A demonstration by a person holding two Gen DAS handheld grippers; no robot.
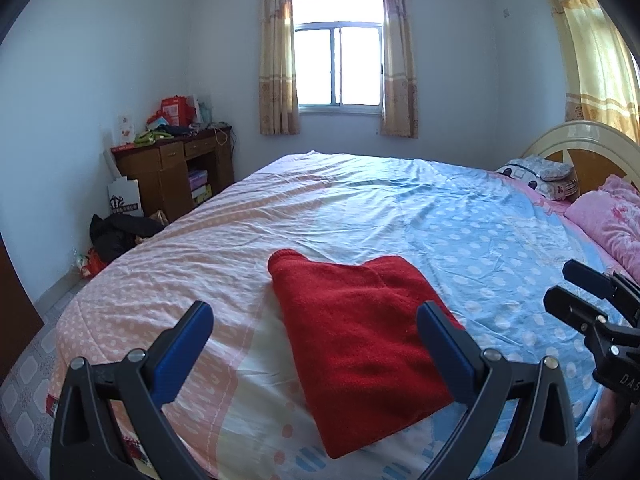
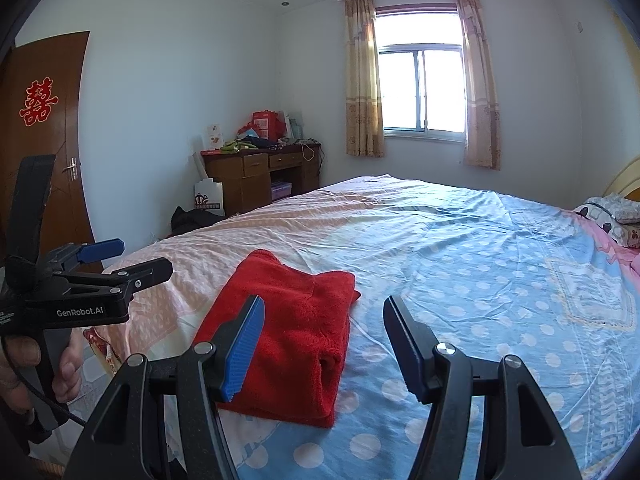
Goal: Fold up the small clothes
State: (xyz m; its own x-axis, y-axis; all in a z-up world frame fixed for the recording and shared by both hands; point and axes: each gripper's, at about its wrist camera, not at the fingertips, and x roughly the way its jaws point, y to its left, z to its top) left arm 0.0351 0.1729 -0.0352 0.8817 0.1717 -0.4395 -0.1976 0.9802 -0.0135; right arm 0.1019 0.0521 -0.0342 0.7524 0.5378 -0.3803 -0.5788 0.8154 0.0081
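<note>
A red fleece garment (image 1: 356, 332) lies folded into a thick rectangle on the bed's polka-dot cover (image 1: 400, 208); it also shows in the right wrist view (image 2: 296, 332). My left gripper (image 1: 314, 312) is open and empty, held above the garment's near part. My right gripper (image 2: 324, 304) is open and empty, just right of and above the garment. In the left wrist view the right gripper (image 1: 576, 284) sits at the far right; in the right wrist view the left gripper (image 2: 132, 258) is at the left, held by a hand.
Pink pillows (image 1: 608, 216) and a patterned cushion (image 1: 540, 176) lie by the headboard (image 1: 588, 140) at right. A wooden desk (image 1: 176, 168) with clutter stands in the far left corner, bags (image 1: 116, 232) on the floor beside it. A brown door (image 2: 40, 140) is at left.
</note>
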